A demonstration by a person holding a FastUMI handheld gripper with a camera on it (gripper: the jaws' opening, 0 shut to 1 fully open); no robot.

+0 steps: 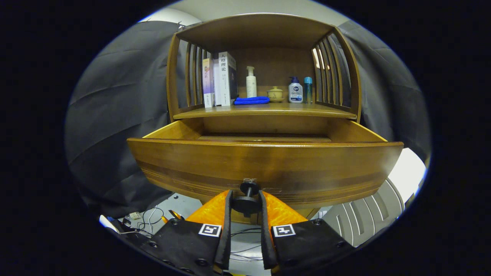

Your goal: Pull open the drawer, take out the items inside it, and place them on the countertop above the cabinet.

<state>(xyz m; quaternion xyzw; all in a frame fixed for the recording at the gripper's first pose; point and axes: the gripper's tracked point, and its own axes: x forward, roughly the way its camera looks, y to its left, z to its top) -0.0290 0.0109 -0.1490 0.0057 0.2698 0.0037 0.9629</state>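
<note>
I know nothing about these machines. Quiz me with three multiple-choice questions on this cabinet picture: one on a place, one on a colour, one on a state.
1. Where does the folded cloth lie?
A. on the countertop
B. on the floor
C. on the books

2. What colour is that cloth?
A. red
B. blue
C. white

3. How is the drawer?
A. shut
B. removed
C. pulled open

Answers:
1 A, it rests beside the books.
2 B, plainly blue.
3 C, the drawer juts out, with the tool closed on its knob.
</note>
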